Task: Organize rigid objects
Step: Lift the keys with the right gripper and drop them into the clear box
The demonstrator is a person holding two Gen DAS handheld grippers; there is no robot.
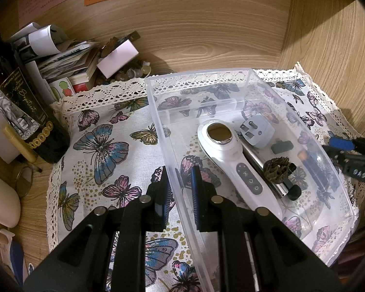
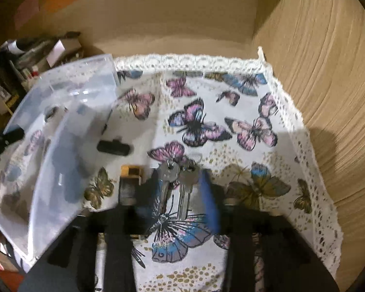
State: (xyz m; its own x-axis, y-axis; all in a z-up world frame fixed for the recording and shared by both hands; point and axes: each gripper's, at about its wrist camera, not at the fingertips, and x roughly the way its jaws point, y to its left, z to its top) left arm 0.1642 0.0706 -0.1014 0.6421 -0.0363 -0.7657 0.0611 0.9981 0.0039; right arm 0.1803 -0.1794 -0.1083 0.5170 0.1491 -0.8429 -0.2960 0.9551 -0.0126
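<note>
The left hand-held gripper (image 1: 180, 189) straddles the near wall of the clear plastic bin (image 1: 340, 221), its jaws a little apart on either side of it and not visibly pressing. Inside the bin lie a white handheld device (image 1: 233, 160), a grey plug adapter (image 1: 258, 131) and a dark pine cone (image 1: 277, 168). The right hand-held gripper (image 2: 182, 194) hovers open over a pair of keys (image 2: 180, 182) on the butterfly cloth (image 2: 243, 112) covering the bench. A wine bottle (image 1: 24, 112) at left reads "2020"
</note>
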